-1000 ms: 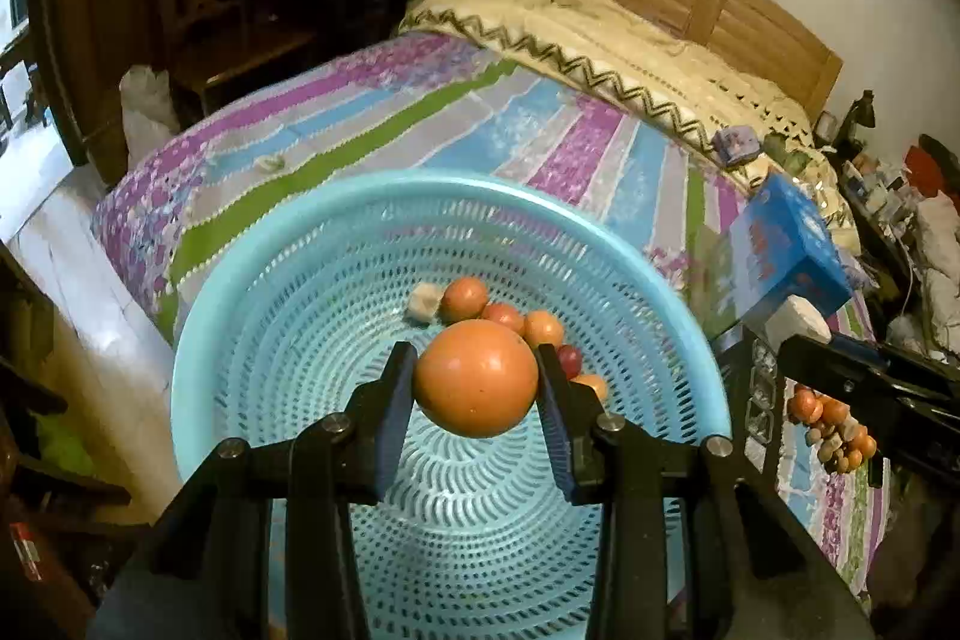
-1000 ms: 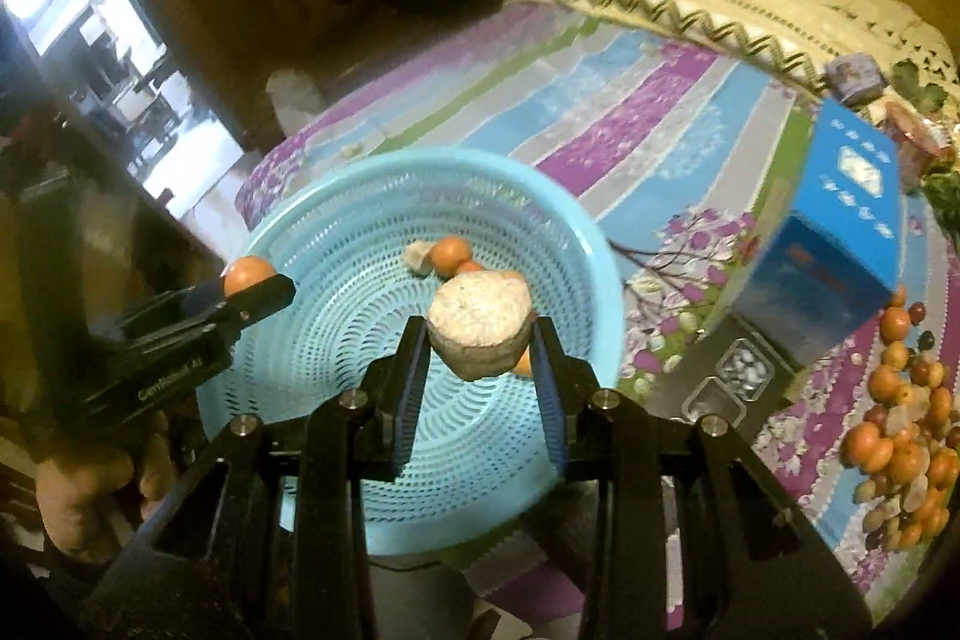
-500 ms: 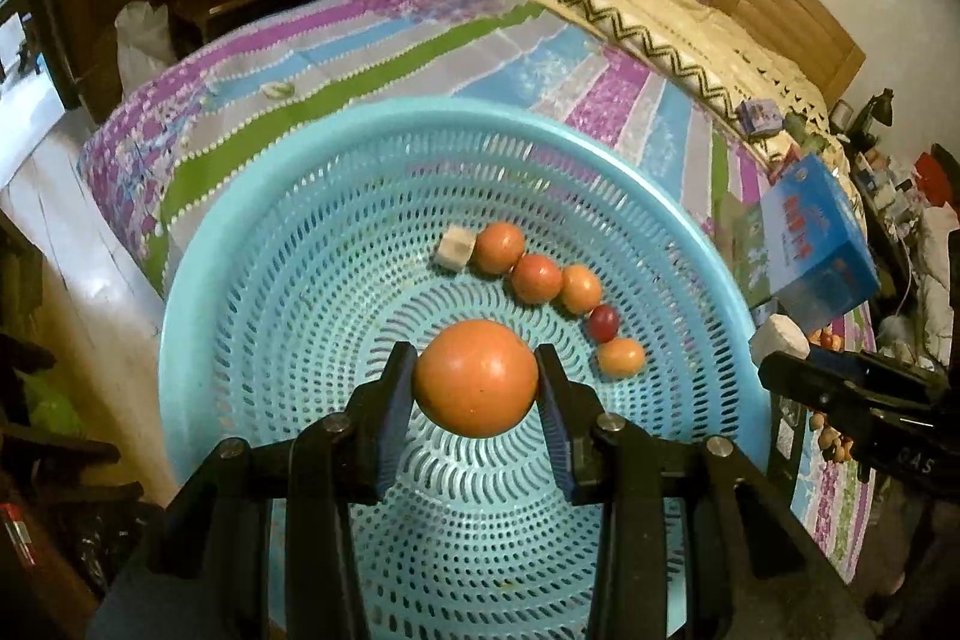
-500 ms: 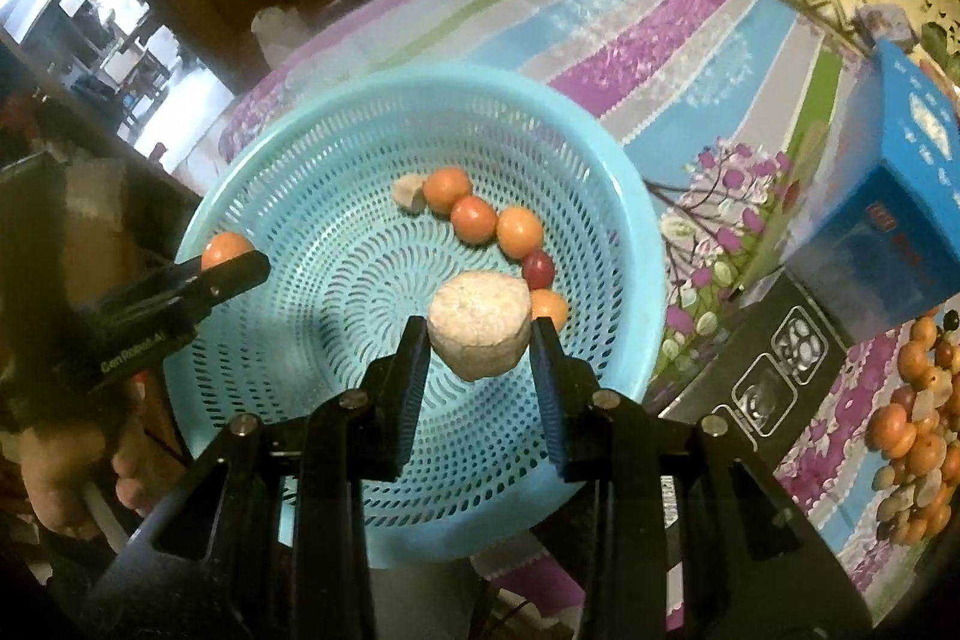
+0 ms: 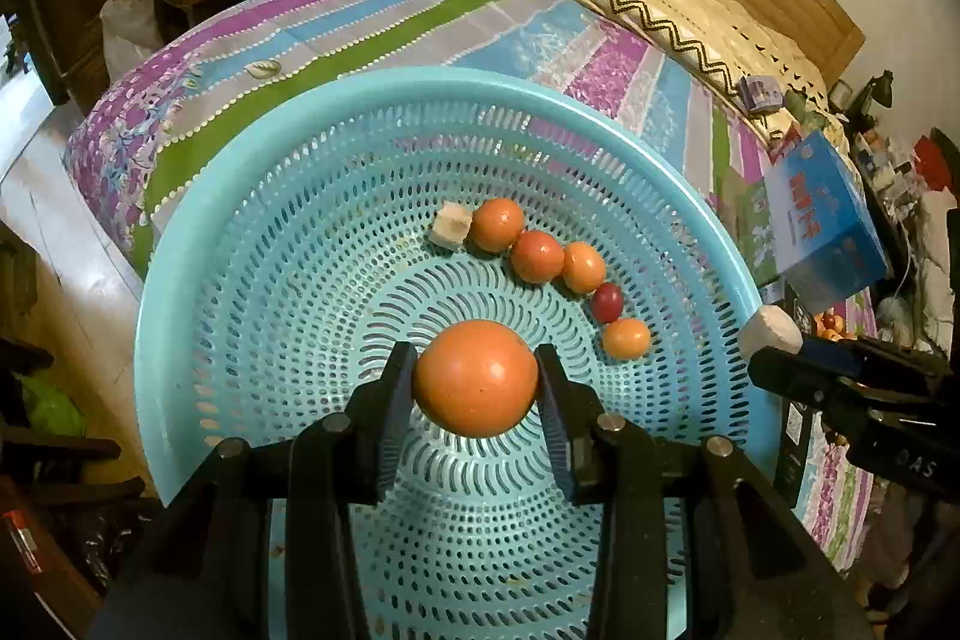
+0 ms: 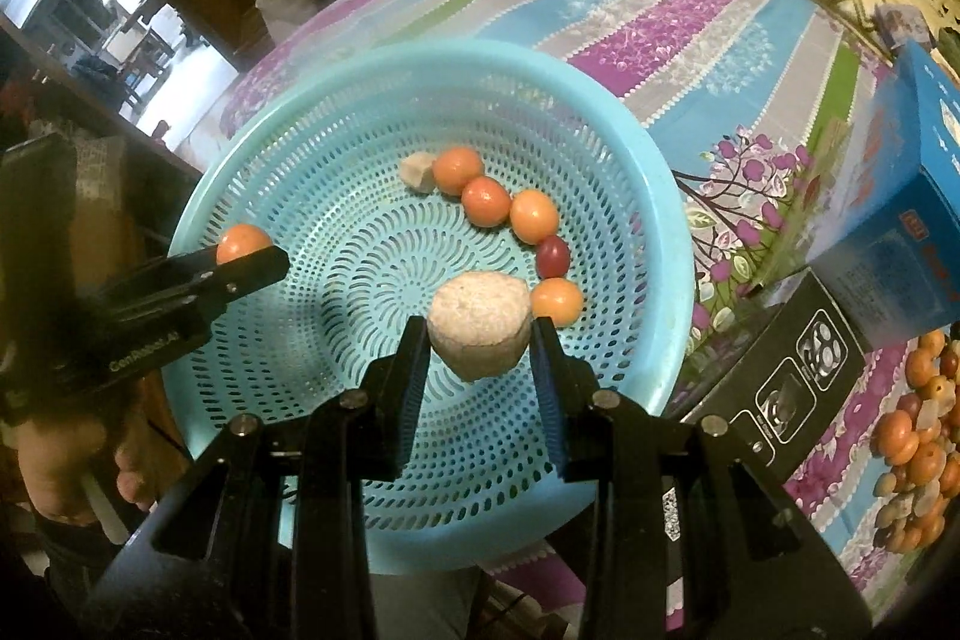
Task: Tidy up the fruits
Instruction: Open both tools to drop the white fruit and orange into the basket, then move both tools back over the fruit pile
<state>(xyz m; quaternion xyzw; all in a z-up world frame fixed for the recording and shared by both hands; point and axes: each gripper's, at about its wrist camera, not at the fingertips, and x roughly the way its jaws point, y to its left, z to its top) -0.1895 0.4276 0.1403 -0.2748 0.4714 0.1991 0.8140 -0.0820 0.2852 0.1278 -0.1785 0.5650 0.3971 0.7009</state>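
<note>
We carry 1 piece in each hand-held gripper over the blue basket (image 5: 180,292), which rests on the striped bedspread (image 6: 690,34).

The left hand-held gripper (image 5: 477,379) is clamped on a large orange fruit (image 5: 476,377), hanging above the basket's centre. The right hand-held gripper (image 6: 480,337) is clamped on a pale rough lump (image 6: 480,331), above the basket floor on the side toward the blue box (image 6: 900,196).

Inside the basket, 6 pieces lie in a curved row (image 5: 540,265) along the far part of the floor: a pale chunk, 3 orange fruits, 1 dark red one and 1 more orange one, each touching or just beside its neighbour.

We judge the orange fruit to be light, smooth and rather slippery, with a skin that could bruise, so a hold across its widest girth suits it, as now. It is nearly round, with no clear long axis. The pale lump looks firmer and rougher, so less likely to slip; it is squat, its flatter face turned up, its short axis roughly upright.

More fruit lies in a heap (image 6: 918,424) on the bedspread beyond the box from the basket.
</note>
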